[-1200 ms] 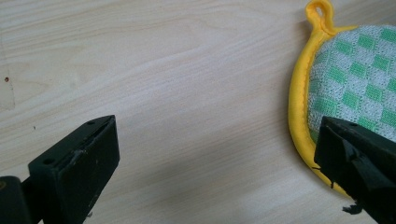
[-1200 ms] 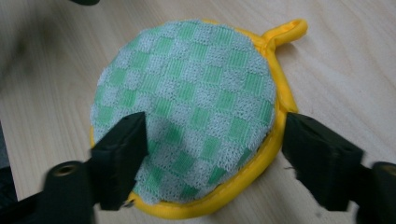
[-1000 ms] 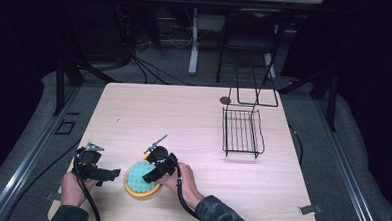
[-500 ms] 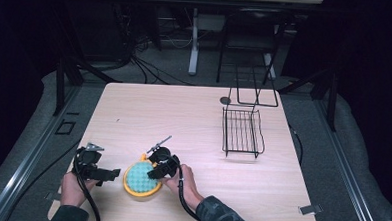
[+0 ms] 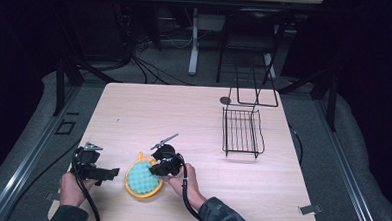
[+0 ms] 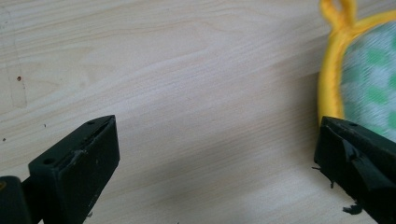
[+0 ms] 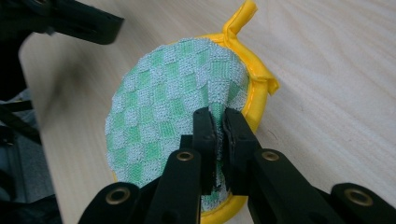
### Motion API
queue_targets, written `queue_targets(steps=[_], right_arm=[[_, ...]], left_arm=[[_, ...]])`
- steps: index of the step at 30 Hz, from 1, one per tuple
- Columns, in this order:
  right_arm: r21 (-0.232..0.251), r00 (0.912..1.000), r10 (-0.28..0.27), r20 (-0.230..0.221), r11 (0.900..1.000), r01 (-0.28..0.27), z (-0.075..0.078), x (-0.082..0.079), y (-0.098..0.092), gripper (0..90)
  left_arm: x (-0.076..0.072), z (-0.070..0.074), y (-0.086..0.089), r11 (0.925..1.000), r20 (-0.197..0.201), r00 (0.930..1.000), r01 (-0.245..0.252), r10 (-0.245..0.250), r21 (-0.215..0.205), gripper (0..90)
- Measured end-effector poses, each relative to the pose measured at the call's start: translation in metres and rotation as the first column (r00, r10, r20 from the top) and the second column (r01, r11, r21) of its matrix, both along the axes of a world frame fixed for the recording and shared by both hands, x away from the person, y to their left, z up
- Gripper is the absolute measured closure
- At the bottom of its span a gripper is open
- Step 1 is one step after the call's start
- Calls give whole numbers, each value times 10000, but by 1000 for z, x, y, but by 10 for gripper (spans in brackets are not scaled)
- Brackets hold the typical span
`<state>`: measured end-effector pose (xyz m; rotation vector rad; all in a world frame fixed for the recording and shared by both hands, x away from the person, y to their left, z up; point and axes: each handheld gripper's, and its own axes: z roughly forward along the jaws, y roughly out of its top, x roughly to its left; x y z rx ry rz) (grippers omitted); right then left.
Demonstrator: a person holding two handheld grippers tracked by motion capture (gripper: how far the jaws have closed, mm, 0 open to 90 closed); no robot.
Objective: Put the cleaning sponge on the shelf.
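High view: a round pot holder (image 5: 143,179), green-and-white checked with a yellow border and a yellow hanging loop, lies flat near the front edge of the light wooden table (image 5: 183,120), left of centre. The right gripper (image 5: 160,168) sits at the pot holder's right edge, the person's right hand (image 5: 187,182) behind it. Right gripper view confirms the contact: its jaws have just been closing and now stand pinched together on a raised fold of the checked cloth (image 7: 177,107), close to the yellow border, with fabric visibly bunched between the pads. The rest of the pot holder rests on the table.

The left gripper (image 5: 112,173) lies just left of the pot holder in the high view, held low by the person's left hand (image 5: 70,187). Left gripper view shows its jaws spread wide with bare table between them and nothing gripped; the yellow border and loop (image 6: 338,11) appear just beyond the right-hand jaw, apart from it.

A black wire basket (image 5: 242,131) stands well apart on the right half of the table, with a small dark disc (image 5: 226,100) behind it.
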<state>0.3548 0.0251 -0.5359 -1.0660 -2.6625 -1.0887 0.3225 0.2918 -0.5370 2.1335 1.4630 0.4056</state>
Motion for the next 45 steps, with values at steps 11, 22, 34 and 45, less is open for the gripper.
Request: queue_targets(steps=[11, 22, 34, 45], right_arm=[[361, 9979, -64, 637, 9993, 41, 31, -8, -35, 853], [327, 9953, -183, 954, 9993, 152, 43, -13, -57, 853], [401, 9909, -438, 1273, 9984, 390, 58, -17, -83, 855], [439, 9856, -927, 1412, 9952, 873, 67, -20, -118, 854]], left_arm=[[0, 0, -2, 10000, -92, 10000, 36, -36, 20, 4], [0, -1, -2, 10000, -96, 9999, 41, -40, 41, 4], [0, -2, -3, 10000, -86, 9999, 71, -71, 58, 4], [1, -2, -4, 10000, -145, 9999, 66, -65, 66, 4]])
